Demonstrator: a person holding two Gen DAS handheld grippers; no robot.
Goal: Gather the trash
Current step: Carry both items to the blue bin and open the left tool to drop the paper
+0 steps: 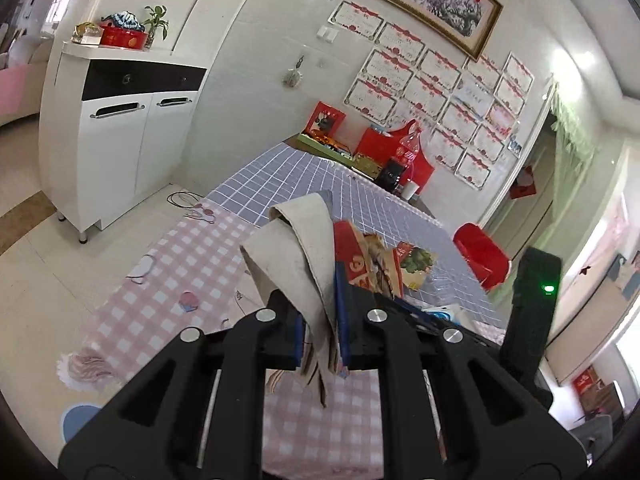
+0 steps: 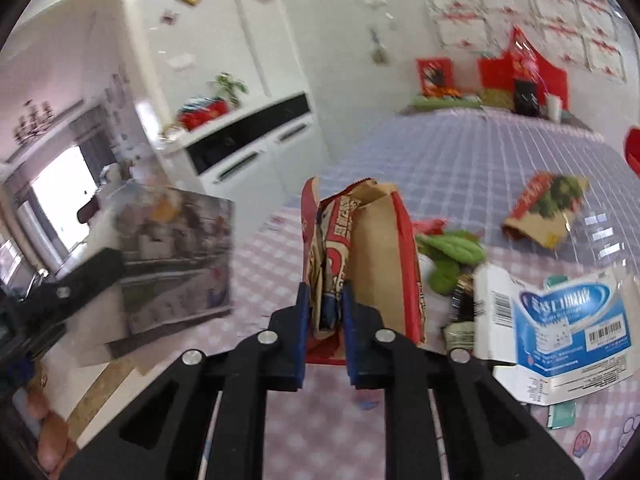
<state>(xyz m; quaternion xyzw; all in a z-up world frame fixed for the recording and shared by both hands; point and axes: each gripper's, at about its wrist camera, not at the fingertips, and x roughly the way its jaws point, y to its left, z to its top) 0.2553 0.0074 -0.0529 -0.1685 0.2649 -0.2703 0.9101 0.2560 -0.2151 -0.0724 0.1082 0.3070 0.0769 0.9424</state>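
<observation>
My left gripper (image 1: 320, 314) is shut on a flattened grey cardboard sheet (image 1: 292, 248), lifted above the pink checked tablecloth (image 1: 180, 272). In the right wrist view that sheet (image 2: 176, 260) shows a printed face at the left. My right gripper (image 2: 325, 292) is shut on a crumpled red and brown paper bag (image 2: 372, 248), its blue pads pressing the bag's lower edge. On the table to its right lie a green wrapper (image 2: 452, 256), a blue and white medicine box (image 2: 560, 320) and a red, brown and green carton (image 2: 544, 208).
The far half of the table has a grey-blue checked cloth (image 1: 280, 176). Red boxes and a bottle (image 1: 404, 152) stand at its far end against the wall. A white cabinet (image 1: 120, 128) stands on the floor to the left, and a red stool (image 1: 480, 256) sits at the table's right.
</observation>
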